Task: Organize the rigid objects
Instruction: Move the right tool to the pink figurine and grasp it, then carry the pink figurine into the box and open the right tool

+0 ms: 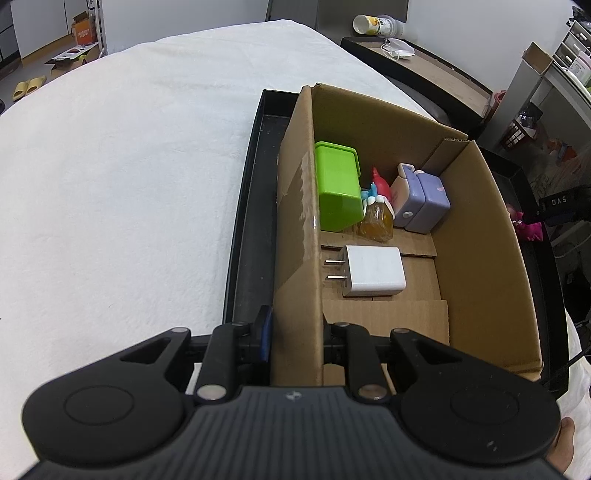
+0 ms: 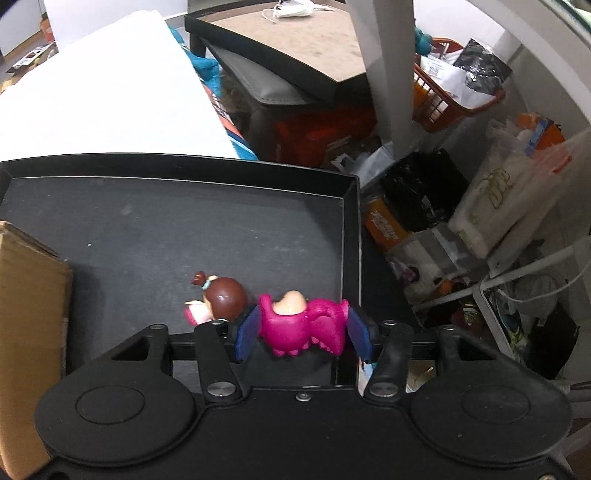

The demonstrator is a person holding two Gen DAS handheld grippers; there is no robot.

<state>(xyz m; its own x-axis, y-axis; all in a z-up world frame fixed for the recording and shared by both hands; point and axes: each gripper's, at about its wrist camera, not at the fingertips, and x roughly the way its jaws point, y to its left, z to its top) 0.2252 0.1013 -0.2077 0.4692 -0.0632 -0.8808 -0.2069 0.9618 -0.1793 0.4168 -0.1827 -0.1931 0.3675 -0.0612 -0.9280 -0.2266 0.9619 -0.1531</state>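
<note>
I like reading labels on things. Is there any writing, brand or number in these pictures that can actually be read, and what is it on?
"DAS": white letters on the black right gripper body, cut off at the edge of the left wrist view.
Orange box on the floor: dark print, too blurred to read.
Cup on the far desk: printed pattern, too small to read.
Nothing else is legible.

White blanket-covered bed (image 1: 122, 177) filling the left. Yellow slippers (image 1: 28, 87) on the floor at far left, near an orange cardboard carton (image 1: 84, 30). Beyond the bed, a dark-edged brown surface (image 1: 436, 70) carrying a crumpled face mask (image 1: 398, 48) and a tipped white cup (image 1: 364, 24) with a yellow print. From the right wrist: red plastic basket (image 2: 458, 107) stuffed with papers, black bag (image 2: 417, 192) below it, white printed plastic bag (image 2: 506, 195) to the right.
</note>
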